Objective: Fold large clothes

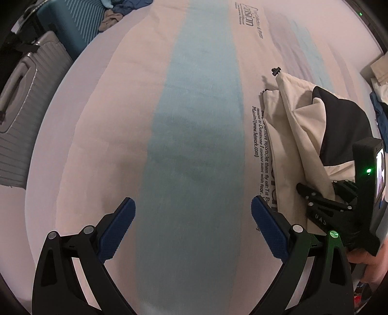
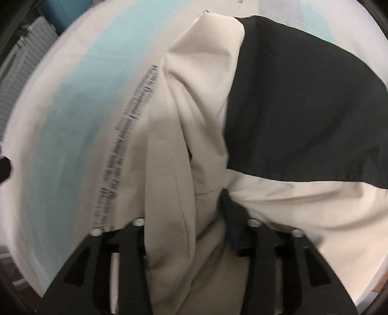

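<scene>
A beige and black garment [image 1: 305,126] hangs bunched at the right of the left wrist view, above a pink and light-blue bed sheet [image 1: 194,135]. My left gripper [image 1: 192,226] is open and empty over the sheet's blue stripe. My right gripper [image 1: 315,193] shows there at the far right, holding the garment's lower edge. In the right wrist view the garment [image 2: 218,121] fills the frame, and my right gripper [image 2: 201,218] is shut on its beige fabric, which hides the fingertips. A black cord toggle [image 1: 276,70] hangs at the garment's top corner.
Two suitcases, one grey [image 1: 26,97] and one teal [image 1: 72,26], stand left of the bed. Loose clothes [image 1: 116,14] lie at the bed's far end. More clothes [image 1: 378,80] lie at the right edge. Printed text [image 1: 260,135] runs along the sheet.
</scene>
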`<action>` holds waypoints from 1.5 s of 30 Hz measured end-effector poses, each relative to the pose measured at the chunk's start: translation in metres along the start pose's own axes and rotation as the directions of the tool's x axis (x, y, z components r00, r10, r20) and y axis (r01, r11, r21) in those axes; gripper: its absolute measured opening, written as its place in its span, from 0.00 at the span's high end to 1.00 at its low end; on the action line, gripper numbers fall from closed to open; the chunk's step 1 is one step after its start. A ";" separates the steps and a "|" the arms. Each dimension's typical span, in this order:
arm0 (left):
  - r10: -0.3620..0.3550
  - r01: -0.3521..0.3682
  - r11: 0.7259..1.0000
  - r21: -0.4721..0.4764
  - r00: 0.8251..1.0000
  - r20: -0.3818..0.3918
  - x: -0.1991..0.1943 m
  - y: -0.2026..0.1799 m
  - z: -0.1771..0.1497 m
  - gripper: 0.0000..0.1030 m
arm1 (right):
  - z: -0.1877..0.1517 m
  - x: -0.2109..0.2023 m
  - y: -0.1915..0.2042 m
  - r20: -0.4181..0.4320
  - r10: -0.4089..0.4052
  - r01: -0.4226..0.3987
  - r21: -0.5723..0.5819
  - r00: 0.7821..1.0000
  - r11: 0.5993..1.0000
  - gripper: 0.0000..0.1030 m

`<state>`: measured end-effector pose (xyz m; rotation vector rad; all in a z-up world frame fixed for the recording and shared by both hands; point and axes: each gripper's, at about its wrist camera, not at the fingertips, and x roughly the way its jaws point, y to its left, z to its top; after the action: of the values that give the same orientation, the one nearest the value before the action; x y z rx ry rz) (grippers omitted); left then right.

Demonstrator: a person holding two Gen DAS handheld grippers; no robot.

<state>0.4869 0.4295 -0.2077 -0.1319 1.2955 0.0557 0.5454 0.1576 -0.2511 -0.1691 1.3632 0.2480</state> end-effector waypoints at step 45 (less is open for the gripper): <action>-0.395 0.413 0.906 0.095 0.904 -0.163 0.089 -0.126 0.044 0.06 | -0.021 -0.058 -0.258 0.075 0.288 -0.296 0.149 0.955 0.943 0.11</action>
<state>0.5676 0.3076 -0.2729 -0.2982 1.3845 -0.4004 0.5853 -0.1004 -0.2050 0.1750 1.3471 0.3877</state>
